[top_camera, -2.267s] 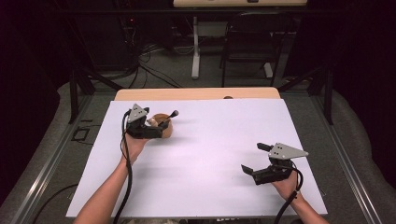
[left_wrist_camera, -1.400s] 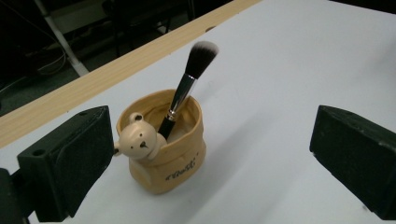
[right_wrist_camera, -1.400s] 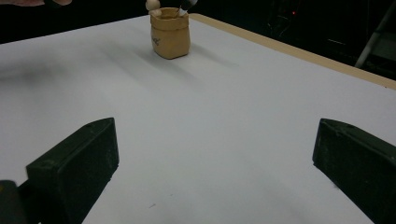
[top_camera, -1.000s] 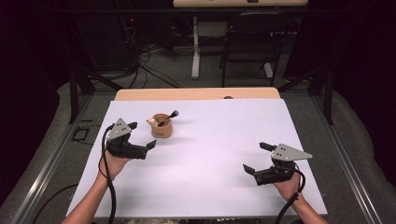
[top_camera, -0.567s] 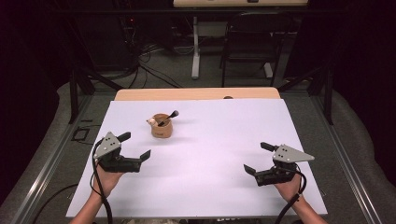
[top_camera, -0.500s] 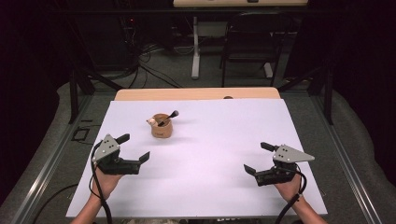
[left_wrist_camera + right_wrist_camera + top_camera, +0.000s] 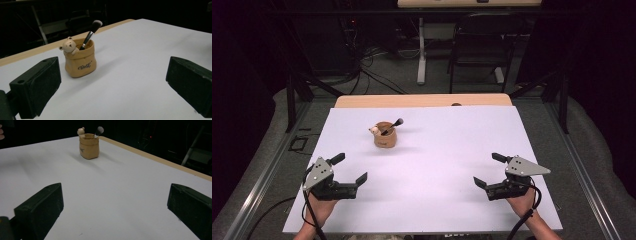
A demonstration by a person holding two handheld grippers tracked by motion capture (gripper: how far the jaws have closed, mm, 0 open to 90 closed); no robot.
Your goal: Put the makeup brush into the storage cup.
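Black, blocky jaws stand wide apart on the left gripper [image 7: 348, 169] and right gripper [image 7: 488, 170], gripping nothing. Beyond them, a tan sack-shaped pot [image 7: 79, 61] (ceramic, perhaps) holds a brush [image 7: 90, 31] on the smooth white table [image 7: 452, 150].

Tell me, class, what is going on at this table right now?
A person holds a gripper in each hand over a white table. Both the left gripper and the right gripper are open and hold nothing, near the person's edge. Farther back stands a small tan pot with a little bear on its rim and a makeup brush leaning inside. Neither gripper touches the pot.
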